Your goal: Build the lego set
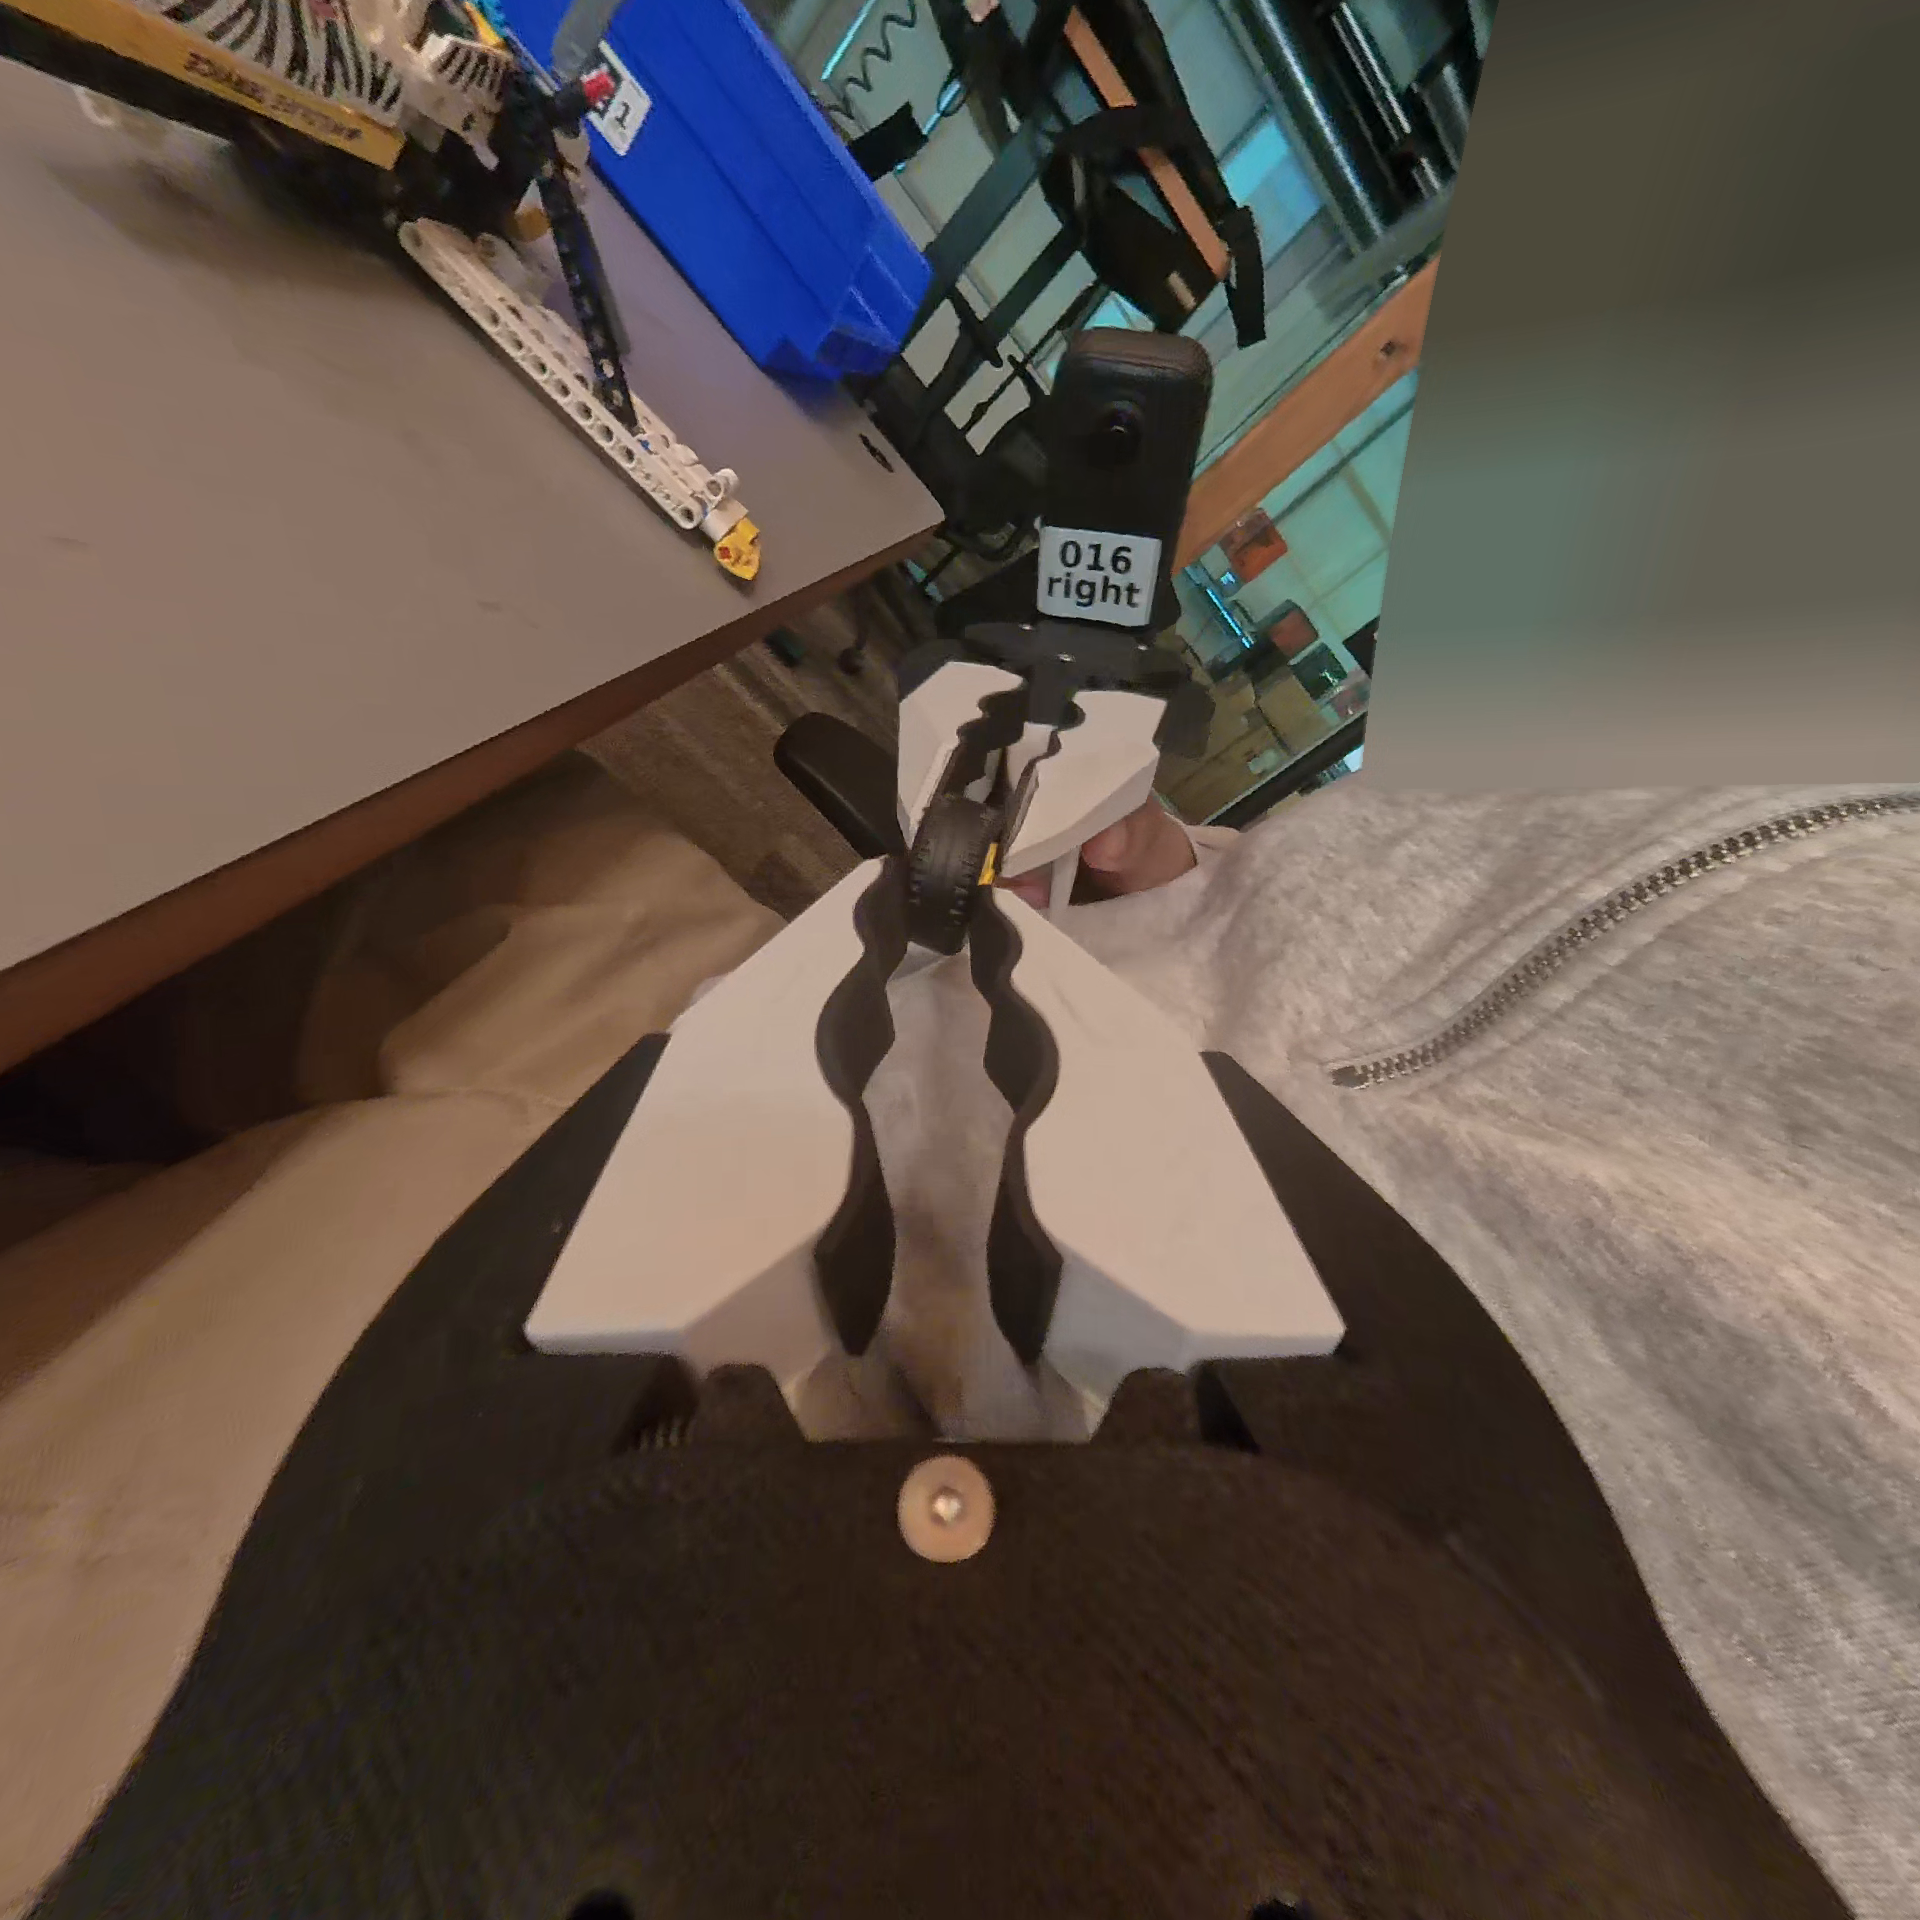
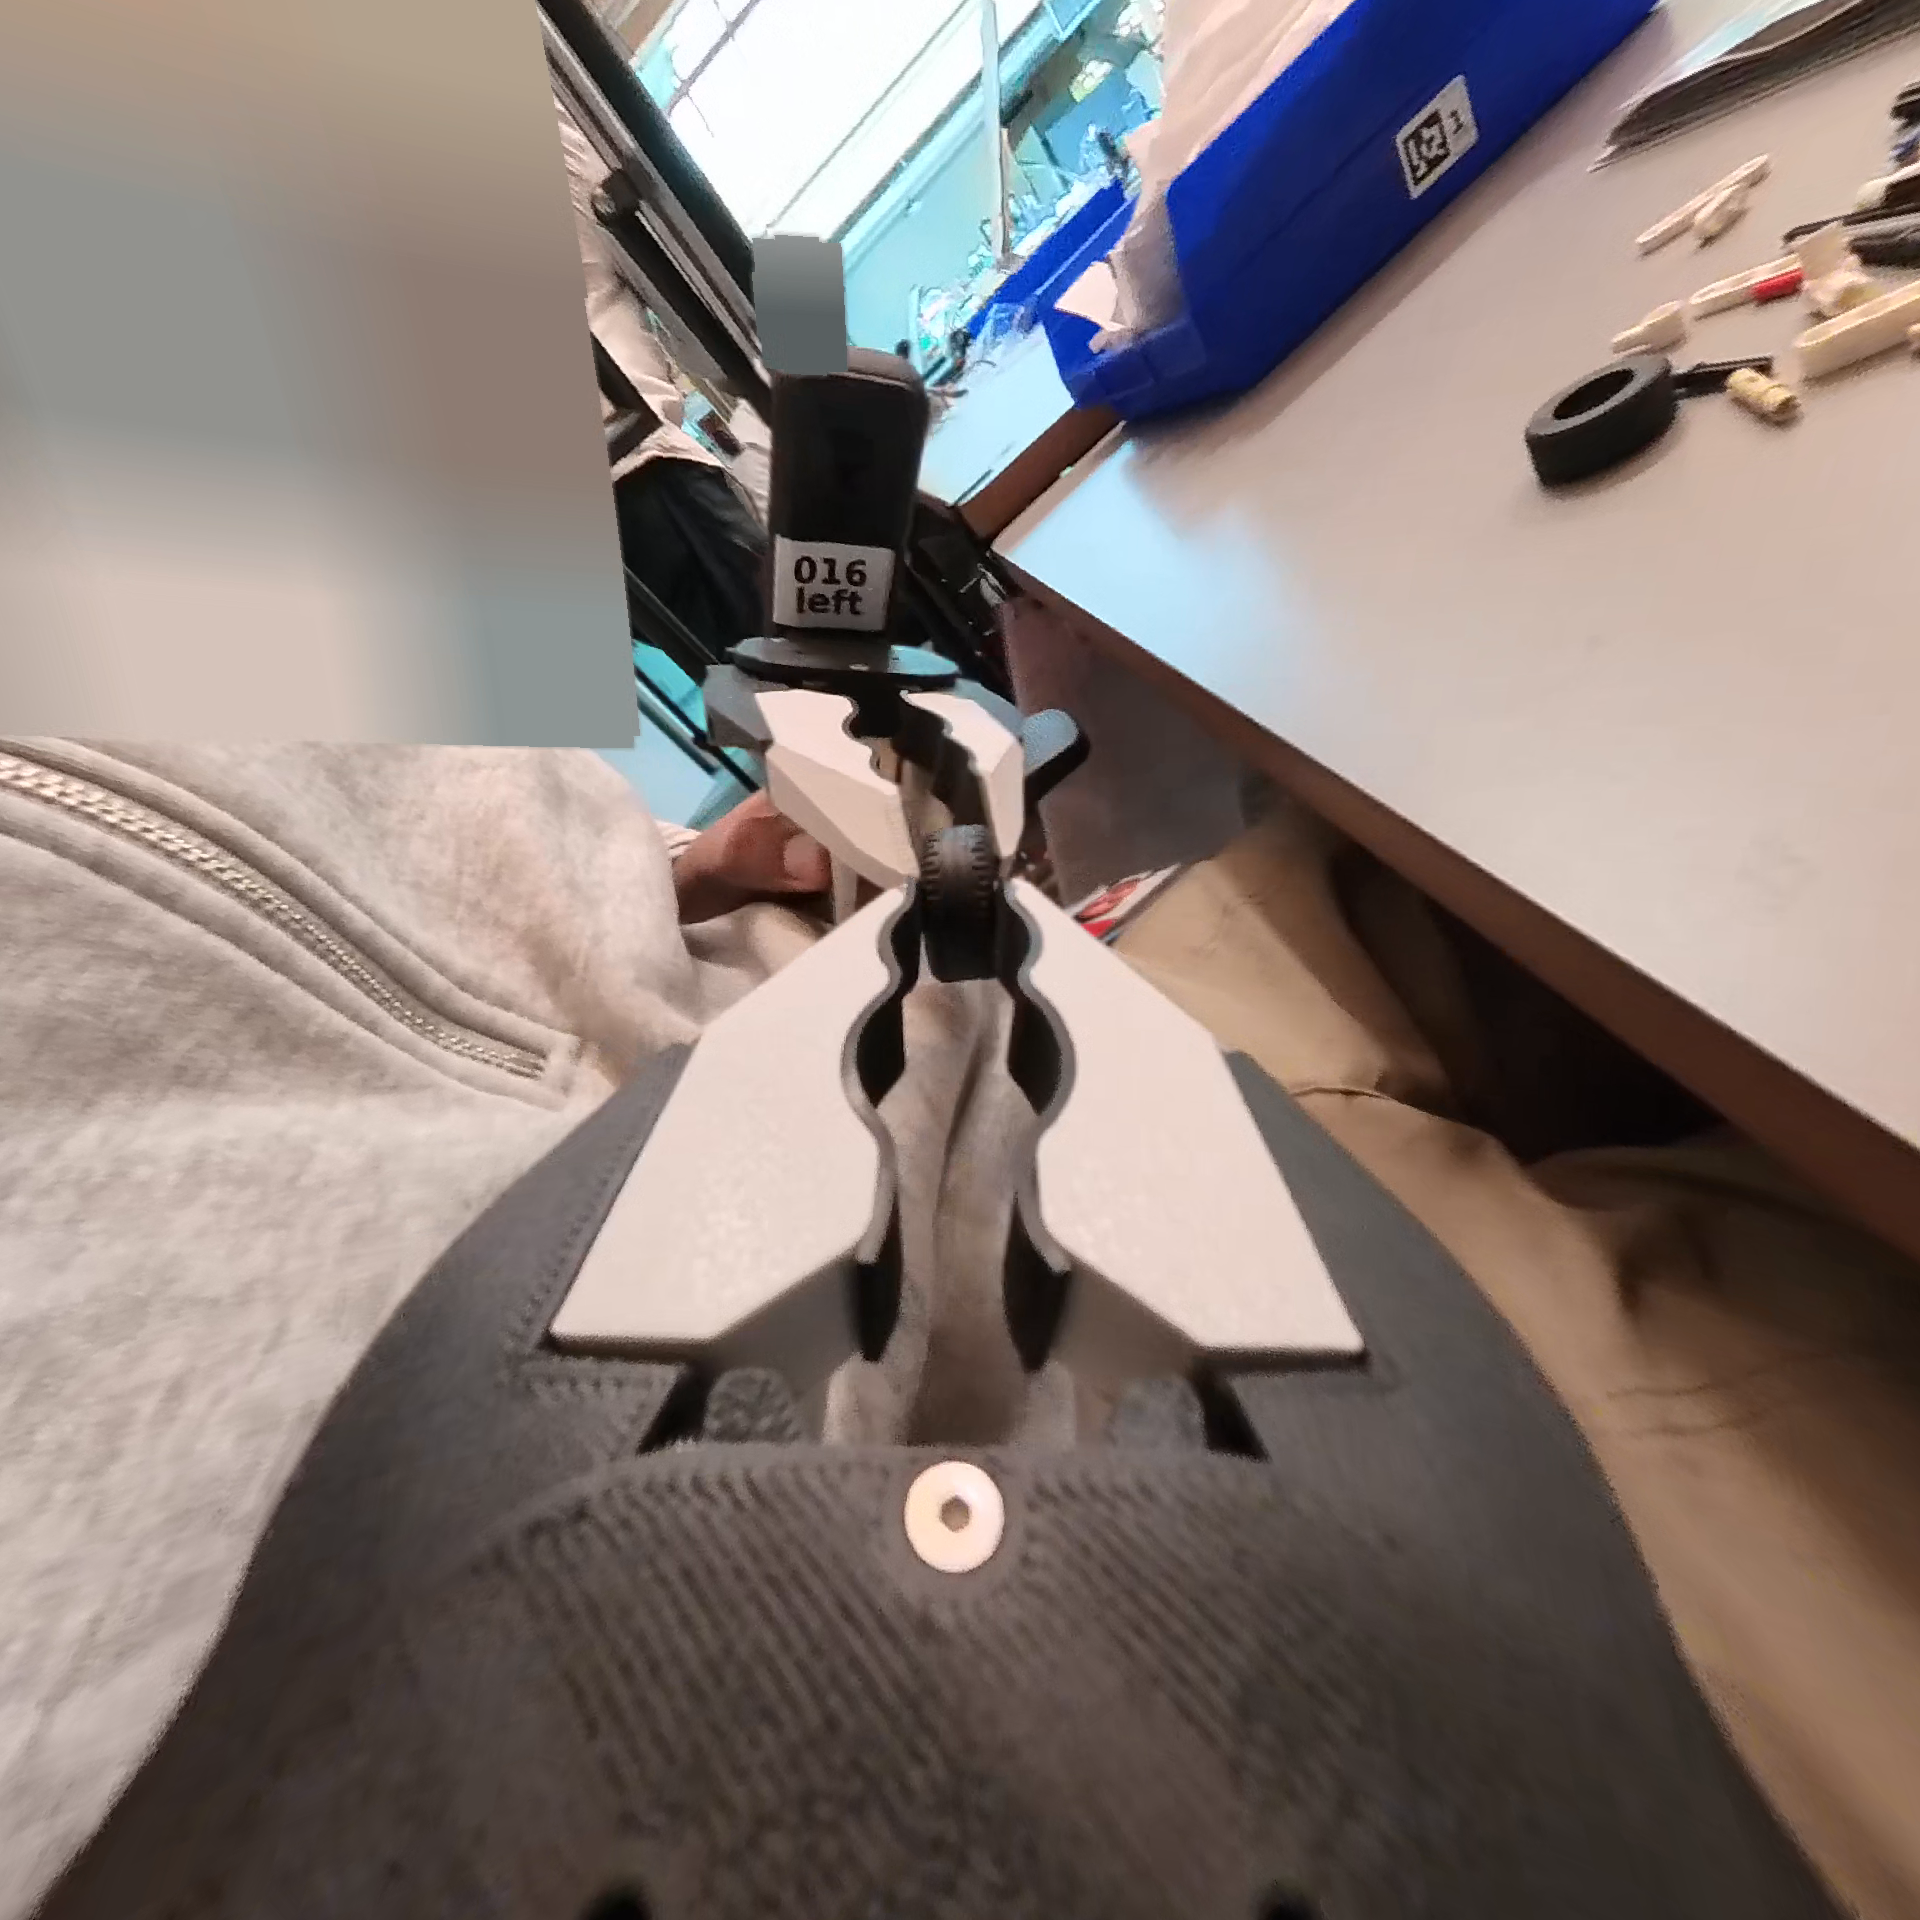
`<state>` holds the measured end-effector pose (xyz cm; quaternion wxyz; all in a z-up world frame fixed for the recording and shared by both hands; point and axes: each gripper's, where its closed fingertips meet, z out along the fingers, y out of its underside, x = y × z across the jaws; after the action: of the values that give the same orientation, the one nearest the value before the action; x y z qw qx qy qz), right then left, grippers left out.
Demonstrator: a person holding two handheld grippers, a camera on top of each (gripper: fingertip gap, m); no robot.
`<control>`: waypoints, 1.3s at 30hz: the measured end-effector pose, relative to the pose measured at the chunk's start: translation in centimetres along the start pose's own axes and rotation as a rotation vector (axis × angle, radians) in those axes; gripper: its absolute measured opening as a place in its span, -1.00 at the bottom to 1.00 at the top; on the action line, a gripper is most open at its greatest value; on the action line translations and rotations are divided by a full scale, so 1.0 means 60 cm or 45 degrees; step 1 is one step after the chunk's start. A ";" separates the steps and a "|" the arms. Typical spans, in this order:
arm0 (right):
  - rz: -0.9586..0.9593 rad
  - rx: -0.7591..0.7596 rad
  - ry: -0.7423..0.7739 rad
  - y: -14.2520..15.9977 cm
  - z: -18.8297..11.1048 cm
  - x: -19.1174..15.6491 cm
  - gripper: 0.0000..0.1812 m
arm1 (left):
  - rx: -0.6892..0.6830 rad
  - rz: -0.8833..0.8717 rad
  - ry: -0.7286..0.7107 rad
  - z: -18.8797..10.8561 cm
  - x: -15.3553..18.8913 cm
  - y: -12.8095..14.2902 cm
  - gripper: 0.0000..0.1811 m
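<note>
Left gripper [image 1: 940, 914]: my fingers pinch the small black wheel [image 1: 943, 878].
Right gripper [image 2: 961, 935]: fingers clamp it too, likely pressing parts together.

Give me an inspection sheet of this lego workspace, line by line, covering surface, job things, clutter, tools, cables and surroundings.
Surface: grey table, at the person's side.
Job's things: small black wheel held off the table, over the lap; partly built white-beamed model on the table; black tyre and loose white pieces lying apart on it.
Clutter: blue bin at the table's far edge.
Tools: left tool and right tool meet tip to tip, both pinching the wheel.
Cables: nothing seen clearly.
Surroundings: person's grey zip-up top; a hand behind the left tool; shelving and windows beyond, blurred.
</note>
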<state>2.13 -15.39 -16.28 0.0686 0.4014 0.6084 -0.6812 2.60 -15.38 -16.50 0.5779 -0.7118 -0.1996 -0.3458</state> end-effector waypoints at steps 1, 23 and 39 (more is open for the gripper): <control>-0.001 0.001 0.014 0.002 0.000 0.002 -0.87 | 0.005 -0.007 -0.010 0.000 -0.002 0.000 -0.90; -0.109 -0.251 -0.113 0.025 -0.013 -0.009 -0.85 | -0.261 -0.121 0.099 0.016 0.011 0.035 -0.88; 0.238 -0.287 -0.146 0.048 -0.021 0.010 -0.88 | -0.299 -0.230 0.114 0.023 -0.003 0.052 -0.88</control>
<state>3.96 -14.75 -18.80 0.2110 0.4064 0.6362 -0.6209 5.00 -14.83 -18.90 0.4655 -0.7374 -0.1952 -0.4488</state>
